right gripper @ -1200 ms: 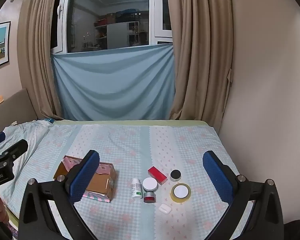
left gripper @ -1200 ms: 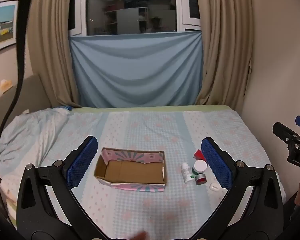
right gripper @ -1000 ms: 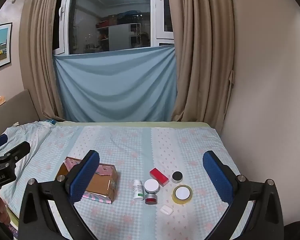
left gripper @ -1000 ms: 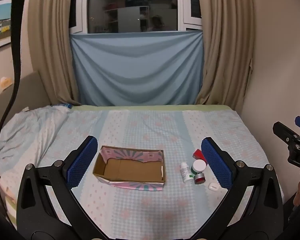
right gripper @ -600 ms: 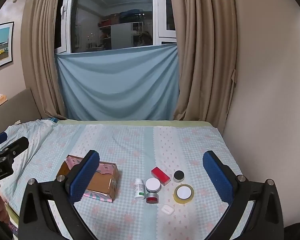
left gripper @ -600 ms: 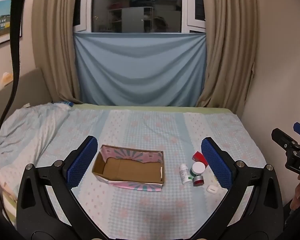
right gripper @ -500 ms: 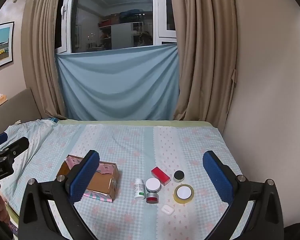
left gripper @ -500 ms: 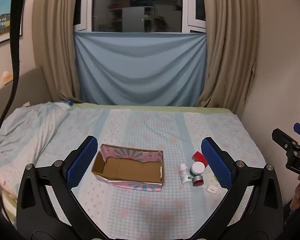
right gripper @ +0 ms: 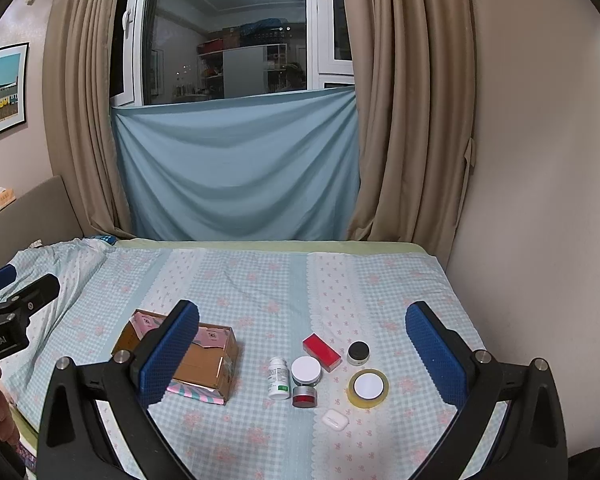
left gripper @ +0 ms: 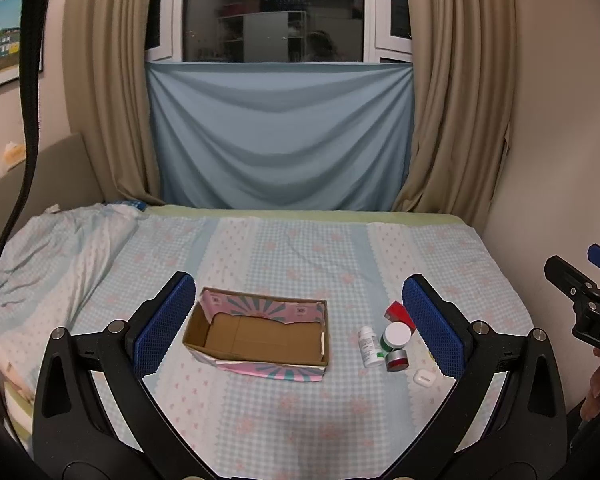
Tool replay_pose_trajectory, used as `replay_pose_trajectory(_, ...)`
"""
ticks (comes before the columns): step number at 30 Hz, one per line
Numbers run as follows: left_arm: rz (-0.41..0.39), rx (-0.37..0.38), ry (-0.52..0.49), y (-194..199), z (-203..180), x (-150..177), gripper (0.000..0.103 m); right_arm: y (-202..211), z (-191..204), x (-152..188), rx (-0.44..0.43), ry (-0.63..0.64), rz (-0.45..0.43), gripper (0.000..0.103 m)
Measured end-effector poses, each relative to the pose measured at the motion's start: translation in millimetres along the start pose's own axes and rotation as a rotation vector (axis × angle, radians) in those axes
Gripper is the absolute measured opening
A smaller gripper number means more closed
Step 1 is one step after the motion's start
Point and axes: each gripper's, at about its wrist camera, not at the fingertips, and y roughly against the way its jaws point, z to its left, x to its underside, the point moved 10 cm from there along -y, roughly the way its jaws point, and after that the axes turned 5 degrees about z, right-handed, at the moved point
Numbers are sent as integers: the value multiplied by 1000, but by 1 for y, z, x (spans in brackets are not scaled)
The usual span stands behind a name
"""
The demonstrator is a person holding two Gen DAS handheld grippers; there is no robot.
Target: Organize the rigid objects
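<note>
Nothing packed yet: cardboard box [left gripper: 260,336] empty. Both grippers, left gripper [left gripper: 300,328] and right gripper [right gripper: 300,354], gape wide, holding nothing. Next, drop right onto white bottle [right gripper: 279,378], nearest the box.

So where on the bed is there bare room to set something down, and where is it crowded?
Free: the strip of sheet in front of the cardboard box, and the far stretch towards the blue cloth. The box is empty. Crowded: the cluster right of it, white bottle, white-lidded jar, red box and tape roll.
</note>
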Motion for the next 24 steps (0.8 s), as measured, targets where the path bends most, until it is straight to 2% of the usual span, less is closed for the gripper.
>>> replay_pose_trajectory(24, 19, 13, -5, -17, -4, 0, 103, -3, -5, -2, 24, -13, 3, 103)
